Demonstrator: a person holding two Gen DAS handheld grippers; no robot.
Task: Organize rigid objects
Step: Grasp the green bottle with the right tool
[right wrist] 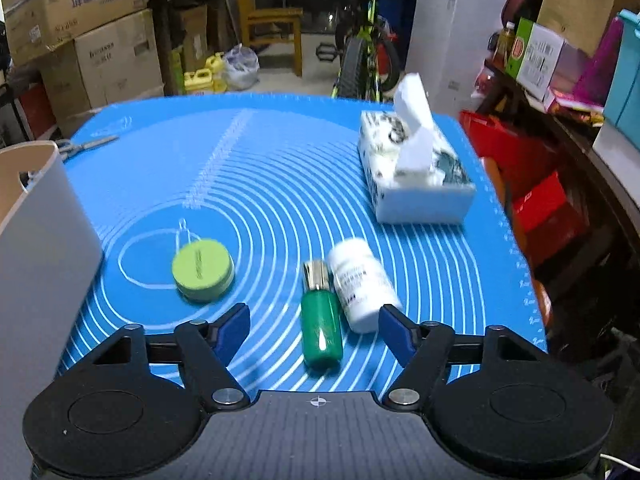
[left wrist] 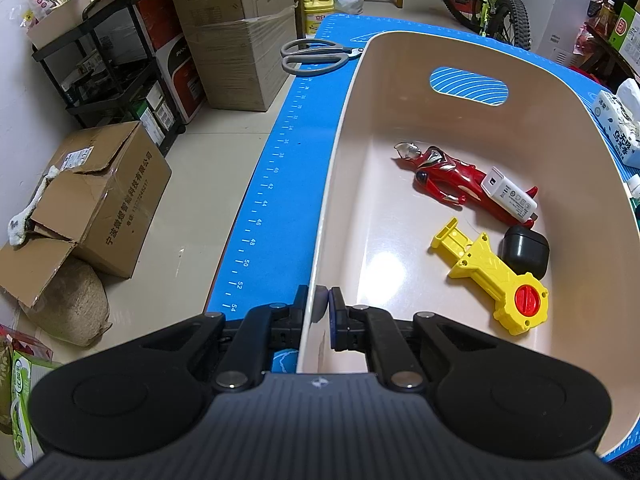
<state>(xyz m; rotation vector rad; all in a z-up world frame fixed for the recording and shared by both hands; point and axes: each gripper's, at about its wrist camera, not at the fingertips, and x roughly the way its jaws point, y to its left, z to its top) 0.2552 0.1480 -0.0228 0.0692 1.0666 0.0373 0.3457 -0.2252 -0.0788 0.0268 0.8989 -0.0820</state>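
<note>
Blue mat (right wrist: pixel 280 184) — left tongs (left wrist: pixel 320 304) pinch bin (left wrist: pixel 352 128) rim, right tongs (right wrist: pixel 314 326) spread

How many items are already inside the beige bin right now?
4. In the beige bin: a red action figure toward the far end, a white charger lying across its legs, a black case beside that, and a yellow toy key nearest. The near corner is hidden.

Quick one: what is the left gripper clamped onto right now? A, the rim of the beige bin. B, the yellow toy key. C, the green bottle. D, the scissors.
A: in the left wrist view the left gripper is closed on the near wall of the beige bin, one finger inside and one outside, while the yellow toy key lies loose on the bin floor.
</note>
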